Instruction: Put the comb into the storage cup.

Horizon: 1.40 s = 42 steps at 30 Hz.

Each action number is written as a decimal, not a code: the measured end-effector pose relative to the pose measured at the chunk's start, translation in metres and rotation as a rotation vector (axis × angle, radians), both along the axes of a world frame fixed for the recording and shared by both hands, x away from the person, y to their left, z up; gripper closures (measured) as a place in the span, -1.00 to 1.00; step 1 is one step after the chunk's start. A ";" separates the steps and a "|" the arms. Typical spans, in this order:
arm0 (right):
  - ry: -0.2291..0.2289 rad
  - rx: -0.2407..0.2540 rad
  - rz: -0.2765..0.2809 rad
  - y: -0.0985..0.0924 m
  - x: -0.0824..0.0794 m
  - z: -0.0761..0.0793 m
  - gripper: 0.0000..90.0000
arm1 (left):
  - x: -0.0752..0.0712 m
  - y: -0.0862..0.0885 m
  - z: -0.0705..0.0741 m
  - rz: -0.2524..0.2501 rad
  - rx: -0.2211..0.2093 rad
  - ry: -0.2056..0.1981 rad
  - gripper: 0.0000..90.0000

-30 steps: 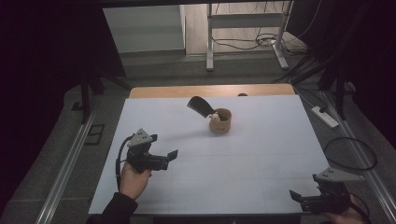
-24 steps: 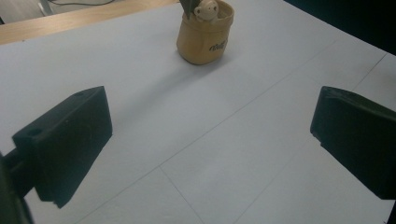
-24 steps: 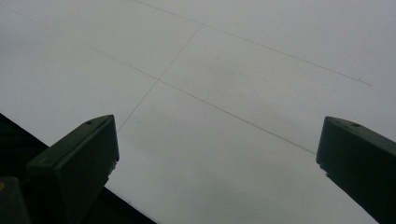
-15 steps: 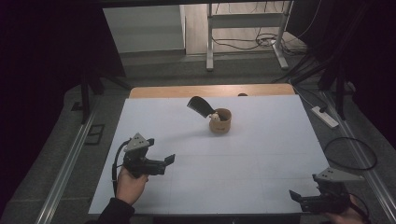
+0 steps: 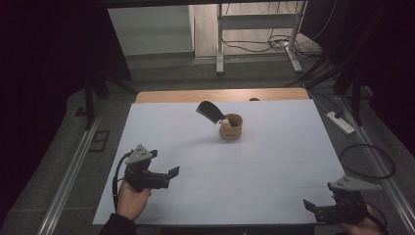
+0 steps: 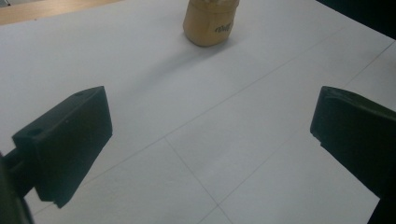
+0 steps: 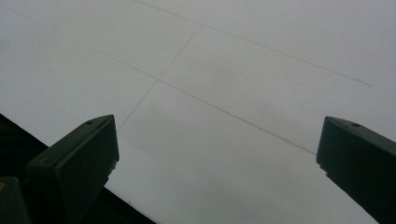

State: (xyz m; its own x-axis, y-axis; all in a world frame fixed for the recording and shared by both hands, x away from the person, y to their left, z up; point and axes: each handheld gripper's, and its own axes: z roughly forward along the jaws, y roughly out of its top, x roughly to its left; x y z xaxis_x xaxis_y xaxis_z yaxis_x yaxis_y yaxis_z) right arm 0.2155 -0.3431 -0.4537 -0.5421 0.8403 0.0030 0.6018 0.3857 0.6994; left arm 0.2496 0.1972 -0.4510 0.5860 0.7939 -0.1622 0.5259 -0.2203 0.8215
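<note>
A small tan wooden cup [image 5: 230,126] stands upright at the middle back of the white table [image 5: 274,161]. A black spatula-like utensil [image 5: 210,111] leans out of it to the left, beside a pale piece. The left gripper view has the cup [image 6: 210,21] ahead at the top. My left gripper [image 5: 172,173], held in a hand at the front left, is open and empty; its jaws stand wide [image 6: 210,140]. At the front right corner my right gripper [image 5: 308,205] is open too, with bare table between its jaws [image 7: 217,154].
The white top carries faint grid lines. A strip of bare wood [image 5: 220,94] runs along the far edge. A power strip [image 5: 342,123] and a looped cable [image 5: 367,159] lie on the floor at the right. Metal rails [image 5: 68,181] flank the table.
My left gripper has drifted a little nearer the front edge and slightly left. The right gripper and the cup have stayed put.
</note>
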 end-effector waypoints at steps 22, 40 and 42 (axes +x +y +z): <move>0.001 0.000 -0.004 0.000 0.000 0.000 -1.00 | -0.025 0.013 -0.005 0.043 0.028 0.008 -1.00; 0.000 0.002 -0.010 -0.001 0.000 0.000 -1.00 | -0.048 0.031 -0.011 0.094 0.026 0.030 -1.00; 0.000 0.002 -0.011 -0.001 0.000 0.000 -1.00 | -0.051 0.033 -0.012 0.107 0.023 0.033 -1.00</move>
State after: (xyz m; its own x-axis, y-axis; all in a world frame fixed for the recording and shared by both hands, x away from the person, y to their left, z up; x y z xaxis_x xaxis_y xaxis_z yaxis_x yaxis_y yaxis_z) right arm 0.2159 -0.3437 -0.4537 -0.5332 0.8460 0.0050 0.6060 0.3778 0.7001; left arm 0.1988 0.2303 -0.4626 0.4927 0.8552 -0.1607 0.5737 -0.1804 0.7989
